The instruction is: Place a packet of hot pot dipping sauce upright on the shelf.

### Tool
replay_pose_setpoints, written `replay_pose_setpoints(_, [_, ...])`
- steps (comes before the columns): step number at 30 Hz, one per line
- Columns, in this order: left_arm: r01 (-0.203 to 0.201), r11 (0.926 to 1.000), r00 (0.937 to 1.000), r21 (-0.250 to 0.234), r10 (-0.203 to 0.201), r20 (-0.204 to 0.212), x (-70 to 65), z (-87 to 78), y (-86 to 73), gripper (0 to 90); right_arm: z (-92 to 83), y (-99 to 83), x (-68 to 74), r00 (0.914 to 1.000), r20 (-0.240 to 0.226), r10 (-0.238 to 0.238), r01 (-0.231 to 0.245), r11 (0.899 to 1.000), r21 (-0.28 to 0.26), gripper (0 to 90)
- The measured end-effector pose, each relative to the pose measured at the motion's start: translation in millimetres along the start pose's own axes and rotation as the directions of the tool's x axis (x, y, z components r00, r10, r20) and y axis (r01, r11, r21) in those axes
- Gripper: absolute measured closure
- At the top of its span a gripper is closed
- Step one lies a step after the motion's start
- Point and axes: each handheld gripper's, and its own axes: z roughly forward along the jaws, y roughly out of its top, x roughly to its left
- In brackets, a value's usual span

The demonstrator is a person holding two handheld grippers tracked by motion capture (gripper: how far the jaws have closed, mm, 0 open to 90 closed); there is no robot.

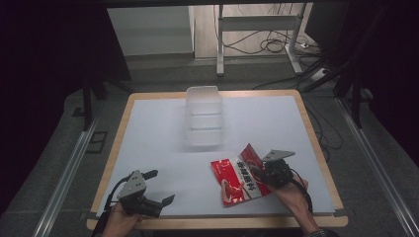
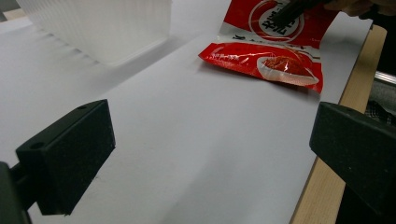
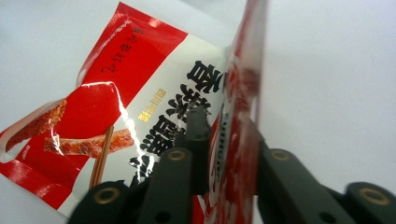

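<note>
- Worktop (image 1: 158,133): white sheet over a wooden board, wood edge showing along the near and side borders.
- Clear plastic tub (image 1: 203,115): at the far middle of the worktop, long side running away from the person, well apart from both grippers; seen in the left gripper view (image 2: 100,25) at upper left, with open white surface between it and the packet.
- Metal frame (image 1: 257,34) and loose cables (image 1: 269,44): on the floor beyond the worktop.
- Red snack packet (image 1: 240,177): near right part of the worktop, long axis running from near left to far right; near-left end lying flat, far-right edge lifted and folded upward. Black printed characters and a food picture on its face (image 3: 140,112).
- Right gripper (image 1: 271,173): held in the right hand (image 1: 291,190) at the near right edge, pointing toward the far left, jaws pressed together on the packet's raised edge (image 3: 238,140).
- Left gripper (image 1: 160,187): held low in the left hand (image 1: 118,219) at the near left corner, pointing right, jaws spread wide with nothing between them, well apart from the packet (image 2: 268,63).
</note>
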Motion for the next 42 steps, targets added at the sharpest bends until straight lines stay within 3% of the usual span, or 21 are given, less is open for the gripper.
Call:
replay_pose_setpoints(6, [0.000,1.0000,1.0000,0.000,0.000,0.001,0.0,0.0,0.0,0.0,1.4,2.8,1.5,0.9996,0.028,-0.004,0.003,1.000,0.023,87.3])
replay_pose_setpoints(11, [0.000,1.0000,1.0000,-0.001,0.000,-0.001,0.1,-0.1,-0.1,0.0,1.3,4.9,1.9,0.9997,0.023,0.008,-0.009,1.000,0.025,87.3])
replay_pose_setpoints(29, [0.002,1.0000,1.0000,-0.004,-0.002,-0.006,0.2,-0.2,-0.2,0.1,-18.1,31.5,1.1,0.9998,-0.019,0.001,-0.002,0.999,-0.049,87.2])
replay_pose_setpoints(42, [0.004,1.0000,1.0000,-0.004,-0.004,-0.006,0.3,-0.3,-0.2,0.1,-39.9,61.6,0.6,0.9982,-0.060,-0.006,0.001,0.996,-0.085,87.3])
